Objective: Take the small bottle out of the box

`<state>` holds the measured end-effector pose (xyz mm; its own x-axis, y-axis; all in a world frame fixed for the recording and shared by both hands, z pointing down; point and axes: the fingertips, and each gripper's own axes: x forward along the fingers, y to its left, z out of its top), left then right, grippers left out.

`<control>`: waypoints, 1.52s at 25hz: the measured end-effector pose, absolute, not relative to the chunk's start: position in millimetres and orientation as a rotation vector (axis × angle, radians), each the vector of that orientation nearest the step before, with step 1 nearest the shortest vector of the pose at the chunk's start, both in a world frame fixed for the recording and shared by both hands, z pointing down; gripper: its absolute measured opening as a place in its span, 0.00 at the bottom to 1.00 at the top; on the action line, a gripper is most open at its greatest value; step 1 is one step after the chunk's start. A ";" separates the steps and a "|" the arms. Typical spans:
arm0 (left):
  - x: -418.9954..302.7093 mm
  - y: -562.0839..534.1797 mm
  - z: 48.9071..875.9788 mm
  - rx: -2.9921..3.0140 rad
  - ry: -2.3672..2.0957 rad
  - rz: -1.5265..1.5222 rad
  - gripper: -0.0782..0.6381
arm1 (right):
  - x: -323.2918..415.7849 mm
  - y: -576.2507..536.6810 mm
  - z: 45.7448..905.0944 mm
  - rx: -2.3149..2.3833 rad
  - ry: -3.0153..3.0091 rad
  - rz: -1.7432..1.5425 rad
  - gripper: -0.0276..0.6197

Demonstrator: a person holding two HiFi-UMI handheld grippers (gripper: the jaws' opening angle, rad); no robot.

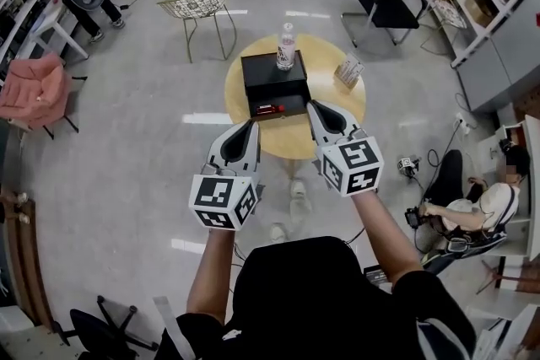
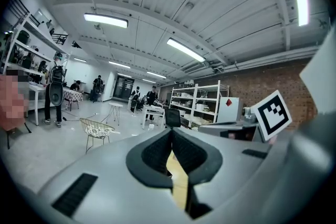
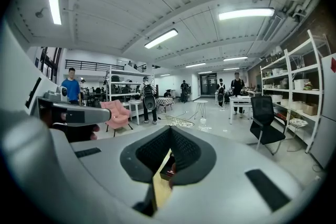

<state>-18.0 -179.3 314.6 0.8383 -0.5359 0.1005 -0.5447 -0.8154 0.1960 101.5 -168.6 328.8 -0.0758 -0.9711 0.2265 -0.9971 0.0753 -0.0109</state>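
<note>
Fingers (image 2: 157,153) on left gripper (image 1: 250,126) and right gripper (image 1: 314,107) clenched, empty. Small bottle (image 1: 269,109), red I think, tiny in head view, lies in box (image 1: 266,80) just ahead, between both tips. Risk: going in shut shoves it or box; tall bottle (image 1: 286,46) beyond fingertips could topple.

The red object (image 1: 270,109) at the front of the box (image 1: 272,76) is too small to identify. The right gripper view shows only a sliver of the box.
</note>
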 end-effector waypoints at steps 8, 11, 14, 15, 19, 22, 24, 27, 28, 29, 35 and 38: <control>14.3 -223.9 327.5 2.775 -0.880 0.096 0.12 | 124.1 -217.5 349.1 1.940 -2.227 0.283 0.05; 25.9 -242.1 330.7 2.763 -0.896 0.107 0.12 | 131.0 -237.3 355.7 1.895 -2.245 0.293 0.05; 38.1 -257.6 335.2 2.745 -0.911 0.114 0.12 | 140.8 -254.0 363.3 1.849 -2.253 0.303 0.05; 41.9 -262.6 337.7 2.738 -0.917 0.117 0.12 | 144.4 -259.4 366.4 1.833 -2.255 0.305 0.05; 54.2 -283.3 350.5 2.699 -0.945 0.135 0.12 | 157.5 -283.6 382.7 1.756 -2.259 0.330 0.05; 61.0 -297.4 360.4 2.665 -0.970 0.154 0.12 | 163.7 -300.1 397.8 1.671 -2.270 0.375 0.05; 64.7 -306.0 366.8 2.640 -0.990 0.166 0.12 | 166.8 -309.5 409.4 1.607 -2.275 0.406 0.05; 70.2 -315.9 377.1 2.602 -1.022 0.185 0.12 | 170.2 -319.6 429.4 1.507 -2.270 0.432 0.05; 70.9 -318.0 381.2 2.585 -1.033 0.191 0.12 | 169.7 -321.5 437.0 1.467 -2.268 0.439 0.05; 71.1 -320.1 385.6 2.568 -1.043 0.197 0.12 | 168.2 -323.3 444.9 1.425 -2.265 0.444 0.05; 72.7 -342.5 413.3 2.495 -1.090 0.223 0.12 | 158.9 -341.0 493.9 1.152 -2.246 0.442 0.05; 75.4 -346.5 426.0 2.456 -1.104 0.239 0.12 | 157.0 -341.7 515.9 1.037 -2.238 0.463 0.05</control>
